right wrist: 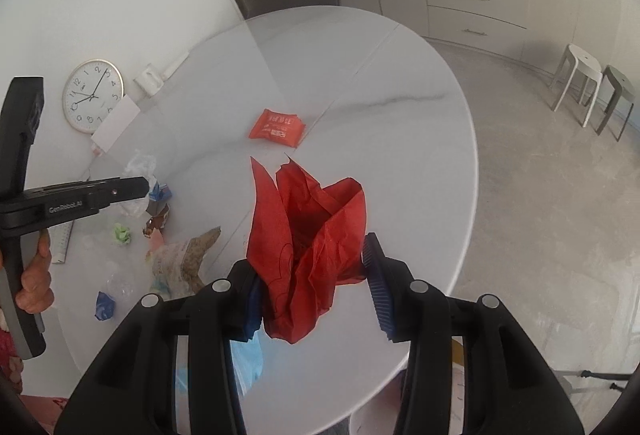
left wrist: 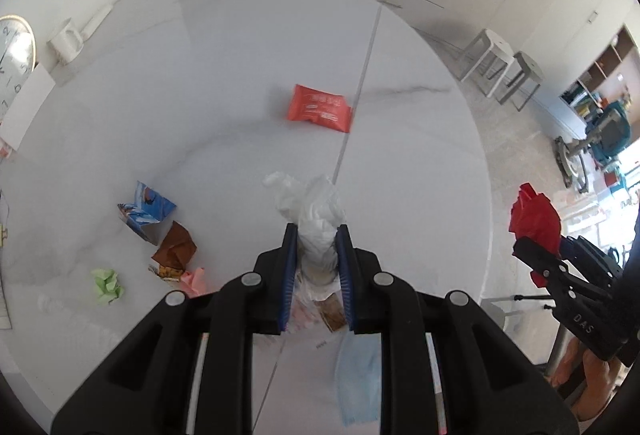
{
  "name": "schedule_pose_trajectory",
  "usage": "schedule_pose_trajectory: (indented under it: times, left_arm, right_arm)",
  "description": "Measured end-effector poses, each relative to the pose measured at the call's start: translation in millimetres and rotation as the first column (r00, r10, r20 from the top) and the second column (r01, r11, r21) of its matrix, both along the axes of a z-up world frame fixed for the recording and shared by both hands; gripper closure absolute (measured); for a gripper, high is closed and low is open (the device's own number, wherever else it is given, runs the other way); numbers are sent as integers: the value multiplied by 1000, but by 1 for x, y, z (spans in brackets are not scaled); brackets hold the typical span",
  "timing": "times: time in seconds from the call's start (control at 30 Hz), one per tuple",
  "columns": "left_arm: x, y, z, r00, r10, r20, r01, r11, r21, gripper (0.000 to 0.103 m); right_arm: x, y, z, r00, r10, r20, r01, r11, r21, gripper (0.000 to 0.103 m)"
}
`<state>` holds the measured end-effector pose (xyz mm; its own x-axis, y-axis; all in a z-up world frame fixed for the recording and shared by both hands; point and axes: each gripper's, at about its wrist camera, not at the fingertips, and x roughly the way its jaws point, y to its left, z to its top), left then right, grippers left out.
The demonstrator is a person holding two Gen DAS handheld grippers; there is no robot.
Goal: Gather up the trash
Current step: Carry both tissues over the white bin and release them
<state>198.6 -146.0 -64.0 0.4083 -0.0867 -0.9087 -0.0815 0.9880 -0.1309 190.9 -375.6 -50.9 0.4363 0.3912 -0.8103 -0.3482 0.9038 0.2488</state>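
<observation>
The left hand-held gripper (left wrist: pixel 317 235) is squeezed tight on a crumpled white plastic bag (left wrist: pixel 316 215), with its blue pads (left wrist: pixel 289 275) pressing on both sides. The bag is held up over the round white marble surface (left wrist: pixel 224 83).

The right hand-held gripper (right wrist: pixel 316 275) holds a crumpled red plastic bag (right wrist: pixel 308 235). Its pads are partly closed and the red bag fills the gap between them. The bag sticks up in front of the camera and hides part of the surface behind it.

More trash lies on the surface. A flat orange-red snack packet (left wrist: pixel 319 109) sits near the middle, just beside the thin seam line that runs across the top. To the left there is a torn blue picture carton (left wrist: pixel 146 211), a brown crumpled wrapper (left wrist: pixel 175 245) touching it, a pink paper scrap (left wrist: pixel 195 281) and a green paper ball (left wrist: pixel 107 285). A light blue face mask (left wrist: pixel 358 383) lies near the close edge, partly hidden under the left gripper. From the right camera a small blue crumpled wrapper (right wrist: pixel 105 305) and a speckled paper wrapper (right wrist: pixel 182 261) show too.

At the far left side stand a round white wall clock with a gold rim (right wrist: pixel 93 101) and a white mug (left wrist: pixel 66 41). Two grey stools (right wrist: pixel 592 87) stand on the floor, well apart from the surface.
</observation>
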Motion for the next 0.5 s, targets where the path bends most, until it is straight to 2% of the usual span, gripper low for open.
schedule_pose_trajectory:
  times: [0.13,0.2,0.27,0.37,0.5]
  left_arm:
    - [-34,-44,14,990,-144,3,144,987,-74,83]
    - [-58,-70,16,971,-238,1,237,967,-95,83]
    - [-78,-105,11,939,-344,-7,341,934,-104,83]
    - [-106,-153,-2,872,-489,-35,481,867,-128,83]
    - [-131,-209,-31,778,-623,-85,605,779,-166,83]
  right_arm:
    - [-49,-38,3,993,-119,-8,118,993,-20,58]
    - [-76,-56,0,983,-185,-19,184,982,-34,58]
    - [-103,-75,-5,966,-257,-31,255,965,-53,58]
    - [-144,-106,-12,929,-367,-55,363,929,-69,58]
    - [-183,-138,-24,877,-472,-86,466,881,-84,58]
